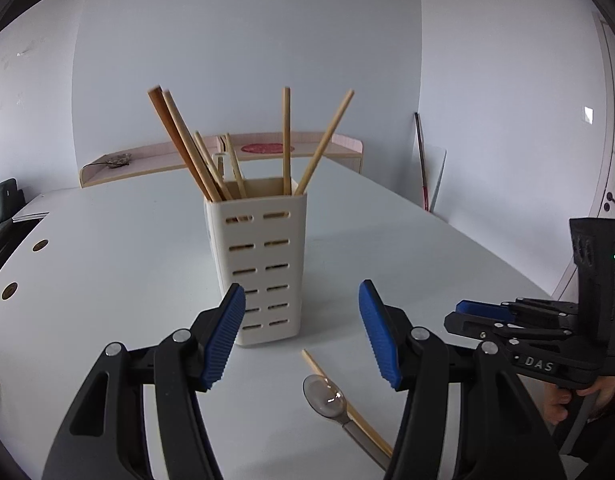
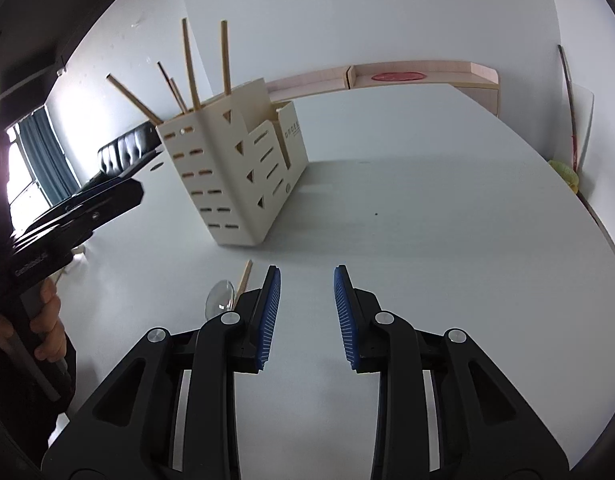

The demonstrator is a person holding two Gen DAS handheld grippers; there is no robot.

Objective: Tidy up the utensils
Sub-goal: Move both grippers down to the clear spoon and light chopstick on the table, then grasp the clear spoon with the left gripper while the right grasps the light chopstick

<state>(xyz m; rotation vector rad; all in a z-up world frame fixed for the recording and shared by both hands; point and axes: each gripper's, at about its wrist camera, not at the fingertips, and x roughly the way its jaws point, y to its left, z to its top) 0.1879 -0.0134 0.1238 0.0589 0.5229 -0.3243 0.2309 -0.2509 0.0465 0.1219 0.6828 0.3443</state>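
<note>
A cream slotted utensil holder (image 1: 259, 272) (image 2: 235, 176) stands upright on the white table (image 1: 107, 264), with several wooden chopsticks (image 1: 187, 148) leaning in it. A metal spoon (image 1: 323, 396) (image 2: 219, 300) and one loose chopstick (image 1: 347, 400) (image 2: 243, 278) lie on the table in front of the holder. My left gripper (image 1: 303, 332) is open just short of the holder, above the spoon, with nothing between its blue pads. My right gripper (image 2: 307, 312) is open over bare table to the right of the spoon, also holding nothing. Each gripper shows at the edge of the other's view.
A pale wooden shelf (image 1: 227, 152) runs along the far wall behind the table. A black chair (image 1: 3, 200) stands at the far left. Boards lean against the wall on the right (image 1: 427, 176). The table's curved edge (image 2: 587, 208) lies to the right. A hand (image 2: 47, 320) grips the left tool.
</note>
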